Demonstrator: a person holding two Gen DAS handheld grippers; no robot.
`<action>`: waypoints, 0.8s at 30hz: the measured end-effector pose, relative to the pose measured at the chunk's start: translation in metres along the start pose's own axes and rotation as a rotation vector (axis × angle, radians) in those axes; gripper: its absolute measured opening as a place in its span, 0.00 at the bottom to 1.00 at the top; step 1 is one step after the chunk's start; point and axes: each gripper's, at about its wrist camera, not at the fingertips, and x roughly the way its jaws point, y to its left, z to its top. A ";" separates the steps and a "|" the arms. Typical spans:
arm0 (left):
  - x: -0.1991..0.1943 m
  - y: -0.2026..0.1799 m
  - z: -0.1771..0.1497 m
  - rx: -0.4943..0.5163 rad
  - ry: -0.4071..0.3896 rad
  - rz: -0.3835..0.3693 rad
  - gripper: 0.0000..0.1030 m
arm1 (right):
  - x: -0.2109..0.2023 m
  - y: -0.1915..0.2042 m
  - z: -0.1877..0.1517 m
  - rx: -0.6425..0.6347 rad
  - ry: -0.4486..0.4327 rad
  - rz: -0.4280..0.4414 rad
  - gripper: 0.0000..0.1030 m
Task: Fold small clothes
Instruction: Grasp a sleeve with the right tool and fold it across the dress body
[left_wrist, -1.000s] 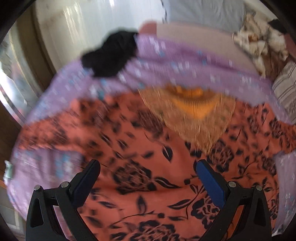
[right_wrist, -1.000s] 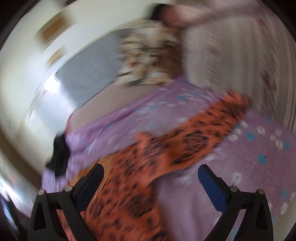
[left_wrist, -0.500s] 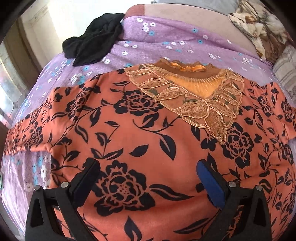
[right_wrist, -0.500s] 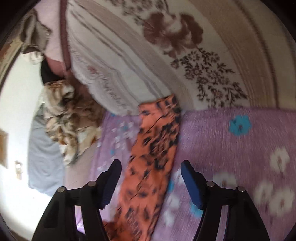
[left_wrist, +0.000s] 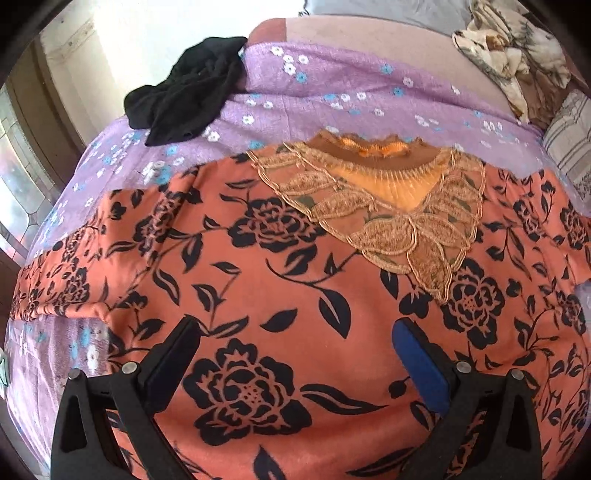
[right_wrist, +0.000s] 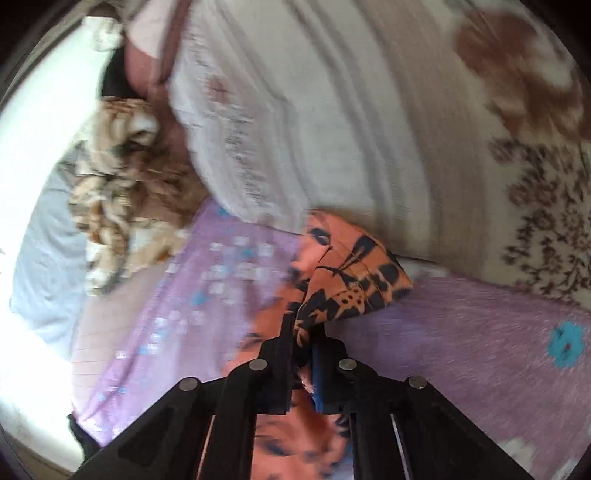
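Tongs on the right (right_wrist: 304, 332) pinched the orange floral blouse's sleeve (right_wrist: 351, 273) at frame centre, while the left tongs (left_wrist: 295, 354) hovered spread over the blouse (left_wrist: 280, 295).

Bare purple sheet (left_wrist: 332, 92) beyond the collar — black garment (left_wrist: 184, 99) far-left, pillow (right_wrist: 314, 122) right.

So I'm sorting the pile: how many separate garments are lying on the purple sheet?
2: the orange floral top spread across the middle, and a crumpled black garment at the sheet's far left edge. Others could lie out of view.
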 end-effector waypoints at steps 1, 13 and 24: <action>-0.003 0.002 0.001 -0.009 -0.006 -0.002 1.00 | -0.005 0.010 -0.001 -0.002 -0.008 0.037 0.07; -0.030 0.064 0.013 -0.170 -0.080 0.057 1.00 | -0.058 0.208 -0.121 -0.048 0.269 0.641 0.07; -0.047 0.155 0.009 -0.414 -0.107 0.124 1.00 | -0.036 0.327 -0.339 0.003 0.860 0.834 0.31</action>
